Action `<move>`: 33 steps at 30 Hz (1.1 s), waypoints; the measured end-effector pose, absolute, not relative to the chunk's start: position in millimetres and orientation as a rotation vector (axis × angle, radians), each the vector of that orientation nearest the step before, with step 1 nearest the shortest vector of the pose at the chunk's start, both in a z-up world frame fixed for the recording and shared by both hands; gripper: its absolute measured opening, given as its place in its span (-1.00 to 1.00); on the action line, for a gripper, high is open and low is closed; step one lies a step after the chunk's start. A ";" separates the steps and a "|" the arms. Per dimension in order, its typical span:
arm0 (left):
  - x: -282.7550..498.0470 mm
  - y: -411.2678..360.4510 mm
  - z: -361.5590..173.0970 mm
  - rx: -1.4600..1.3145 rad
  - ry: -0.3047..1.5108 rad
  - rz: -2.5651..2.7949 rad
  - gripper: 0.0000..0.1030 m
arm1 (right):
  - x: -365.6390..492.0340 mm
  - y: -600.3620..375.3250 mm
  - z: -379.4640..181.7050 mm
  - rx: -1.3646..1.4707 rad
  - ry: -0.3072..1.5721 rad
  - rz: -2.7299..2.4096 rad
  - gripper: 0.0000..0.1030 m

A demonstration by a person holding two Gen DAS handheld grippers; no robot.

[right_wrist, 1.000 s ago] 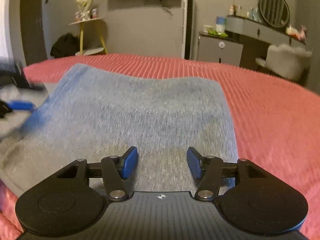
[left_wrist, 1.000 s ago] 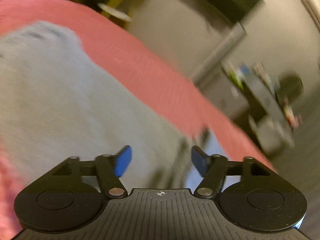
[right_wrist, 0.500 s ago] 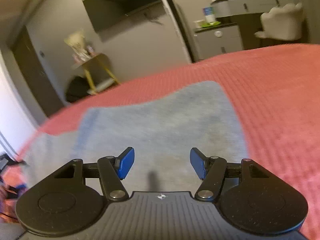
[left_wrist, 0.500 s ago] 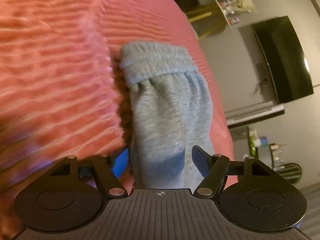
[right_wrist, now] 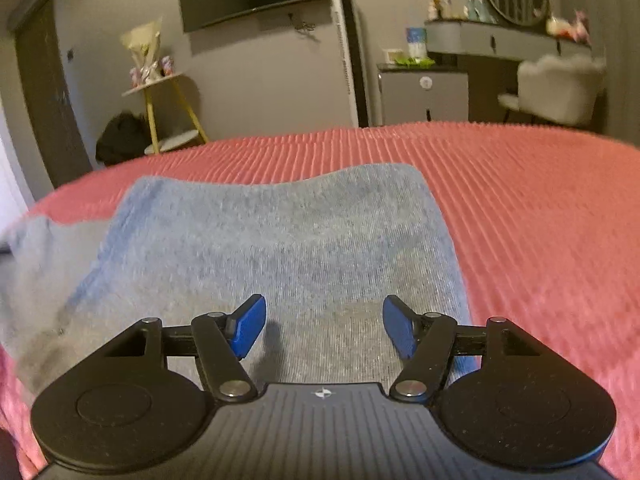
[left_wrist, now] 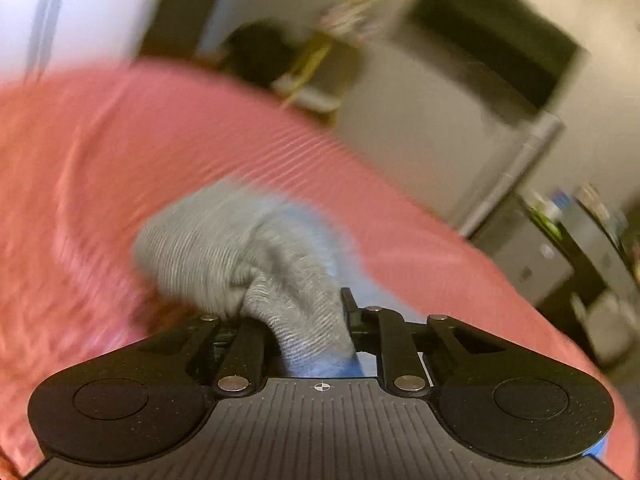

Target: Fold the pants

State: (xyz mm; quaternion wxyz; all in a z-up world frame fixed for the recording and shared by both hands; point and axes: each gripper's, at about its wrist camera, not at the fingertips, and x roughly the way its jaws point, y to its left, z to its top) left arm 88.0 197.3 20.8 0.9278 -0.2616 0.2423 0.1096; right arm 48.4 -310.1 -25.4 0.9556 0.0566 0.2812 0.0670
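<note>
Much of the left wrist view is smeared by motion blur, so the pink ribbed bedspread (left_wrist: 132, 168) and the room behind it are hard to make out. The left gripper (left_wrist: 308, 320) is seen with its jaws just drawn in, and a bunched fold of the grey pants (left_wrist: 240, 256) is pinched between them. Its blue pads are almost wholly hidden by the cloth; only a sliver of blue is visible under the fold. The gripper is pointed somewhat downward toward the bed, and the fabric is lifted in a hump ahead of it.

In the right wrist view the picture is sharper. The pants (right_wrist: 280, 248) are laid flat on the bedspread (right_wrist: 540, 220), and their left end is cut off at the frame edge. The right gripper (right_wrist: 322, 330) is held tilted down over the near part of the cloth, its jaws just widened and standing well apart, with nothing gripped. Whether the fingertips (right_wrist: 250, 326) are touching the fabric cannot be told.
</note>
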 end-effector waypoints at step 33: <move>-9.7 25.6 -13.3 -0.638 0.763 -0.196 0.52 | 80.0 -343.8 -35.8 0.878 0.810 0.274 0.07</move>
